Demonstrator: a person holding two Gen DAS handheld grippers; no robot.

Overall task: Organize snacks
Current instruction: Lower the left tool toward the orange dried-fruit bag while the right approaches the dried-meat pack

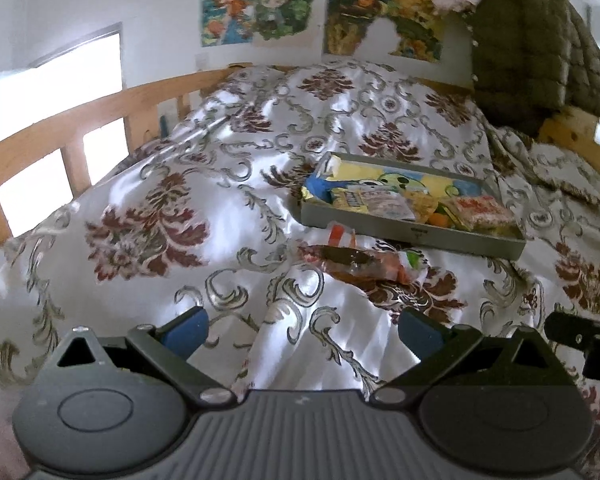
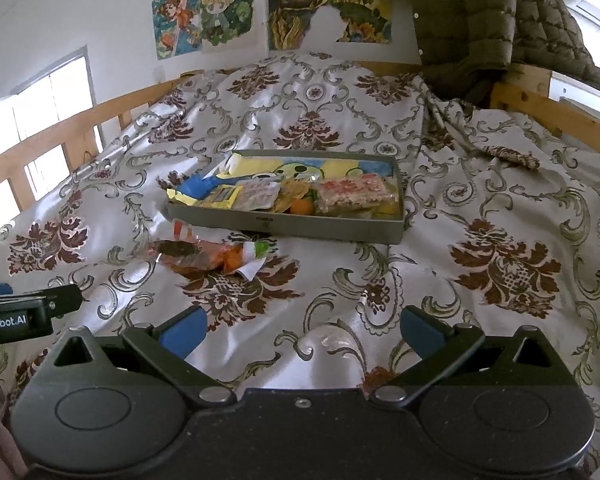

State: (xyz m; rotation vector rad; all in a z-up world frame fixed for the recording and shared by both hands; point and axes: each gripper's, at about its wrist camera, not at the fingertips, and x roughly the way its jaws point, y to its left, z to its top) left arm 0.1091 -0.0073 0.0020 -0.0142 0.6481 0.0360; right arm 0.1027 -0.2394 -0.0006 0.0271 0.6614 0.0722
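Satin bedspread with a grey tray of snacks on it, both grippers hanging empty above the cloth.

Left wrist view: the left gripper (image 1: 302, 334) has its blue-padded jaws spread wide with nothing between them, over the patterned bedspread (image 1: 148, 216). The tray (image 1: 416, 236) lies ahead and to the right, packed with wrapped snacks (image 1: 384, 200); a loose orange snack packet (image 1: 364, 264) lies on the cloth just in front of the tray's near wall, outside it. A green quilted jacket (image 1: 536, 52) hangs behind the tray.

Right wrist view: the right gripper (image 2: 302, 332) also has its jaws spread wide and empty. The tray (image 2: 284, 226) sits straight ahead, and the loose packet (image 2: 216, 258) lies just in front of its near left corner. The left gripper's tip (image 2: 66, 298) shows well left of the tray.
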